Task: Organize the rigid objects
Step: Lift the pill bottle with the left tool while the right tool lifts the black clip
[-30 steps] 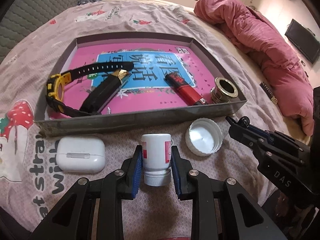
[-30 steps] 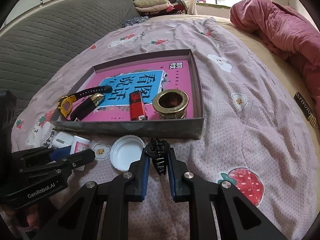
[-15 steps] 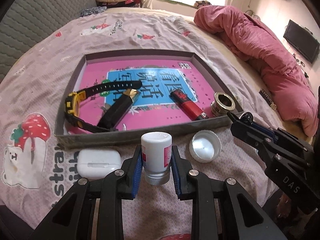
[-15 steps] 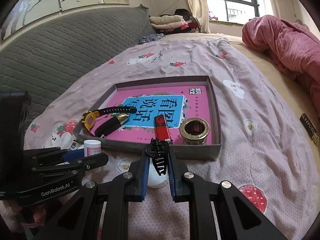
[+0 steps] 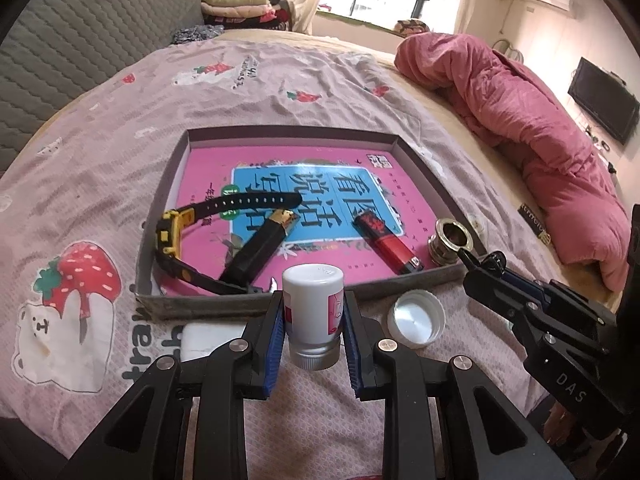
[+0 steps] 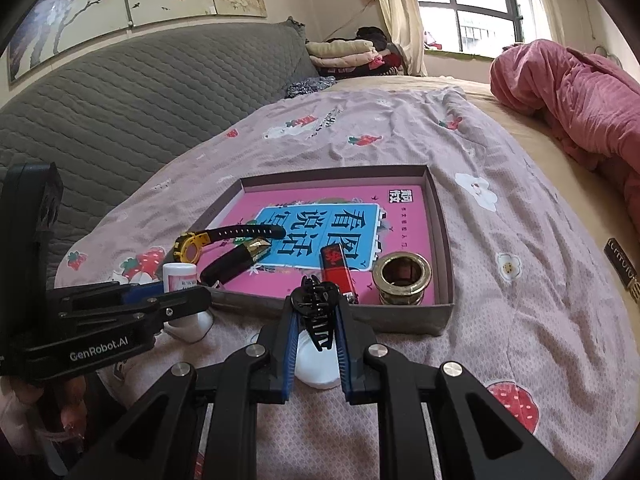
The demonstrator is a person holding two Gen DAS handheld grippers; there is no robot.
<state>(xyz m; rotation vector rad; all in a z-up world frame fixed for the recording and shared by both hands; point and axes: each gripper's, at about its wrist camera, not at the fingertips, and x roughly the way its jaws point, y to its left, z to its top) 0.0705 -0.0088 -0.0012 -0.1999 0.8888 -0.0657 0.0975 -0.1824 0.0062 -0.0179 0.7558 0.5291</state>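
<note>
My left gripper [image 5: 314, 328] is shut on a small white pill bottle [image 5: 314, 312] with a pink label, held above the bedspread just in front of the grey tray [image 5: 208, 306]. My right gripper [image 6: 317, 320] is shut on a black hair claw clip [image 6: 318, 312], also raised in front of the tray's [image 6: 400, 316] near wall. In the tray lie a pink book [image 5: 320, 184], a black-and-yellow watch [image 5: 176, 236], a black tube with a gold end [image 5: 260, 252], a red lighter [image 5: 388, 244] and a brass ring fitting [image 5: 450, 242].
A white jar lid [image 5: 416, 318] and a white earbud case [image 5: 208, 340] lie on the bedspread in front of the tray. A pink quilt [image 5: 540, 112] is heaped at the right. A grey padded headboard [image 6: 140, 92] stands at the back left.
Both grippers have lifted off the bedspread with the bottle and the clip in them, and the views now look down from higher up.
</note>
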